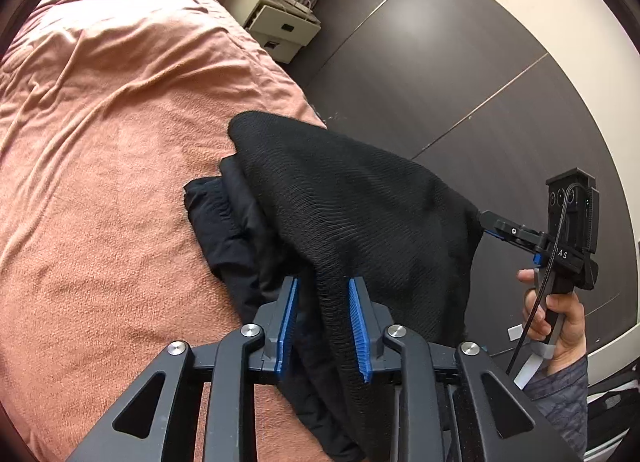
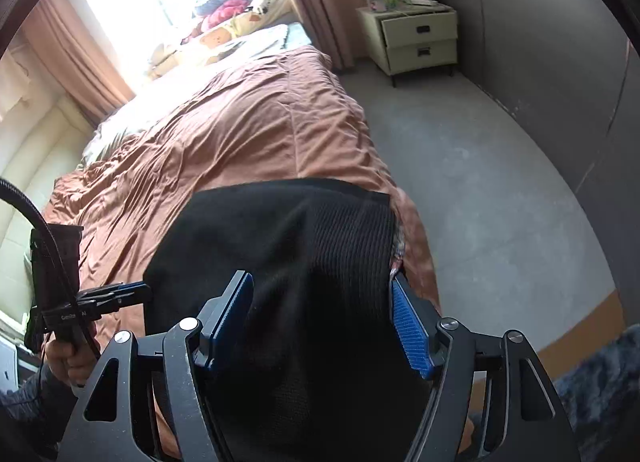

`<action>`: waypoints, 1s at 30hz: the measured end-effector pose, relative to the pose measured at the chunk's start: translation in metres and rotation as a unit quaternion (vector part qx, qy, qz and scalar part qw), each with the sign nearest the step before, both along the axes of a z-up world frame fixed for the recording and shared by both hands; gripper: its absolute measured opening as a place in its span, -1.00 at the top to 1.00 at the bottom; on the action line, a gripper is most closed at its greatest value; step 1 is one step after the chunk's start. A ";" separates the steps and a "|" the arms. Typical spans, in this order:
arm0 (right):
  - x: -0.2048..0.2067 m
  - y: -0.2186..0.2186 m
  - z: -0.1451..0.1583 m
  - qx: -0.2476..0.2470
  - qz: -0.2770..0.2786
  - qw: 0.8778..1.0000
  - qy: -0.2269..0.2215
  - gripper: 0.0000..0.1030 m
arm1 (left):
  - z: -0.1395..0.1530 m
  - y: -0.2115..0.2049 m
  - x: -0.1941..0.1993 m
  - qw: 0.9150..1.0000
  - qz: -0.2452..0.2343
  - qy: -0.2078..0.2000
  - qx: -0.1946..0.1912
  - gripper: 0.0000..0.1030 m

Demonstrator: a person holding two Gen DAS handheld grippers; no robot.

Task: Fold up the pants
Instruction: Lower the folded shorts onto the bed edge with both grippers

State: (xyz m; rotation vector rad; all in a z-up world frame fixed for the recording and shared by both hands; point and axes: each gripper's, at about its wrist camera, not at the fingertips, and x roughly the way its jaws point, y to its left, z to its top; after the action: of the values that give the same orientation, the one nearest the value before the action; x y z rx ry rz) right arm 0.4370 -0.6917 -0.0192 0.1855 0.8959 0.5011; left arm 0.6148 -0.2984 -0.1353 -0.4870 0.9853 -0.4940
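Black ribbed pants [image 1: 360, 190] hang bunched over the right edge of a bed with a salmon blanket [image 1: 100, 122]. Part of them, a smoother dark fold [image 1: 224, 222], lies on the blanket. My left gripper [image 1: 323, 282] stands open, with a hanging fold of the pants between its blue pads, which do not press on it. My right gripper [image 2: 320, 278] is wide open over the black pants [image 2: 288, 230], which fill the gap loosely. The left wrist view shows the right gripper [image 1: 486, 218] at a stretched corner of the fabric. The left gripper [image 2: 140, 289] sits at the pants' left edge.
A cream nightstand [image 2: 416, 34] with clutter stands by the bed's far corner. Grey floor [image 2: 500, 182] runs along the bed's right side, bounded by a dark panelled wall [image 1: 460, 62]. Pillows and soft toys [image 2: 236, 18] lie at the bed's head. A hand [image 1: 556, 322] holds the right gripper's handle.
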 end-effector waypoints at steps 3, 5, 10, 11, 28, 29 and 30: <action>-0.009 -0.007 0.011 0.009 -0.021 1.000 -0.010 -0.31 | -0.006 0.005 0.001 1.000 0.004 0.008 -0.015 0.36; -0.019 -0.013 0.018 0.020 -0.036 0.999 -0.024 -0.31 | -0.003 0.005 0.002 1.000 0.005 0.003 -0.016 0.36; -0.032 -0.004 0.041 0.039 -0.043 0.996 -0.064 0.00 | -0.001 0.006 0.020 1.000 0.014 -0.012 -0.014 0.36; -0.032 0.000 0.043 0.047 -0.038 0.996 -0.060 0.21 | -0.001 0.008 0.025 1.000 0.016 -0.011 -0.016 0.36; 0.009 0.000 -0.002 0.046 -0.075 0.996 0.012 0.32 | -0.020 0.020 0.071 0.997 0.065 -0.011 -0.025 0.83; 0.010 -0.002 0.001 0.037 -0.083 0.996 0.009 0.32 | -0.020 0.022 0.066 0.997 0.069 -0.013 -0.027 0.83; 0.011 0.001 -0.003 0.028 -0.090 0.995 0.011 0.32 | -0.021 0.026 0.061 0.997 0.073 -0.013 -0.035 0.84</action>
State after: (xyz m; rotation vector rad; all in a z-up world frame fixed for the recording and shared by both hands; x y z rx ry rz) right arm 0.4483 -0.6906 -0.0222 0.3204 0.8789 0.3566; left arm 0.6754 -0.2722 -0.1567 -0.6088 0.9023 -0.4037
